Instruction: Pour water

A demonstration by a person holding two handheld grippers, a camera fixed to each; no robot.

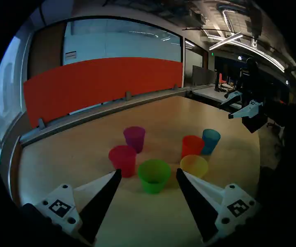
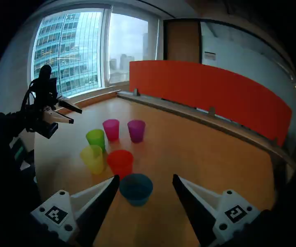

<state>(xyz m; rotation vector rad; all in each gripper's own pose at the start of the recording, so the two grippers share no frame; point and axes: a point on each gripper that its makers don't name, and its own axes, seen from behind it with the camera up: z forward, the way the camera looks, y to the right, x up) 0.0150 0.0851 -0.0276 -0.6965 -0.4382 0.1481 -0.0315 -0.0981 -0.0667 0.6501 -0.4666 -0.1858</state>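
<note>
**Fingers spread wide over six plastic cups**

Both claws stand wide open and grip nothing. In the left gripper view, the left gripper (image 1: 148,172) hangs above the wooden table (image 1: 65,156), its two fingertips on either side of the green cup (image 1: 153,175), without touching it. Just behind the green cup stand the pink cup (image 1: 123,159) and the yellow cup (image 1: 194,165). Farther back are the purple cup (image 1: 134,138), the red cup (image 1: 192,146) and the blue cup (image 1: 210,140), the last two close side by side. All six are upright in a loose cluster near the table's middle.

In the right gripper view, the right gripper (image 2: 145,177) is held on the opposite side of the cluster, with the blue cup nearest between its fingertips. An orange partition (image 2: 214,94) runs along the table's far edge.
</note>
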